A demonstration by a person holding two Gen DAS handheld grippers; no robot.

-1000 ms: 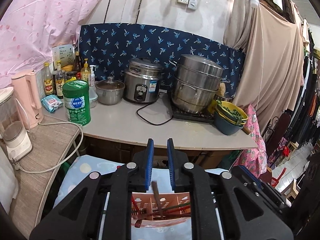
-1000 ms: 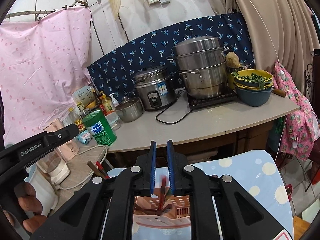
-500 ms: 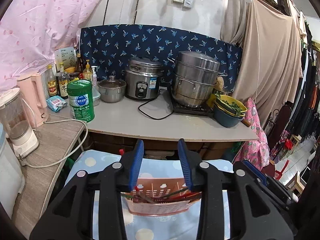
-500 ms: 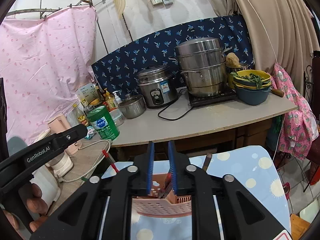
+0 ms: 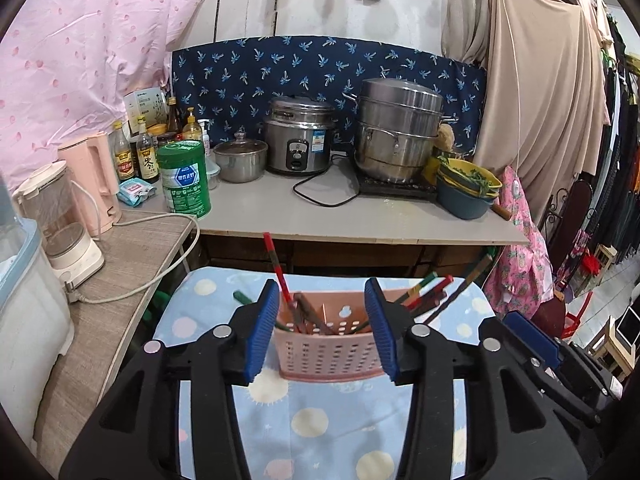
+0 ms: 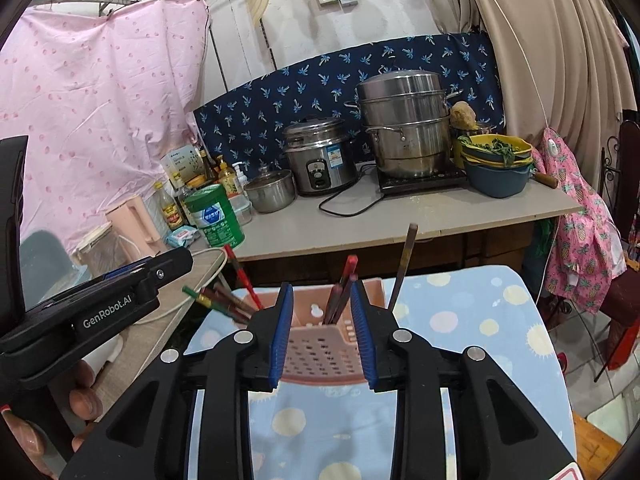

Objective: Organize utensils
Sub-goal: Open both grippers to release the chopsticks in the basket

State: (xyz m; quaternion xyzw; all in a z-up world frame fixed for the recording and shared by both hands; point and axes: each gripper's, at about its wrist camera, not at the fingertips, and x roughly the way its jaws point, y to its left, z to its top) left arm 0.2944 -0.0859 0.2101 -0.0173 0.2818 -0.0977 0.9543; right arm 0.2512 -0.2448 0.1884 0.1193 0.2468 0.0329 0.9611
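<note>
A pink perforated utensil basket (image 5: 328, 354) stands on the blue dotted cloth (image 5: 320, 424) and holds several chopsticks (image 5: 280, 276) that lean out left and right. My left gripper (image 5: 325, 336) is open and empty, its blue pads (image 5: 262, 336) on either side of the basket in the image. The same basket (image 6: 322, 350) shows in the right wrist view with chopsticks (image 6: 342, 292) upright in it. My right gripper (image 6: 322, 340) is open and empty, pulled back in front of the basket.
Behind the cloth table runs a grey counter (image 5: 360, 216) with a rice cooker (image 5: 300, 140), steamer pot (image 5: 396, 128), green tin (image 5: 184, 178) and stacked bowls (image 5: 466, 190). A wooden side table (image 5: 120, 280) with a blender (image 5: 64, 224) stands left. The left gripper's body (image 6: 92, 312) fills the right view's left.
Both grippers have opened and drawn back from the basket. The chopsticks they held now stand in the basket.
</note>
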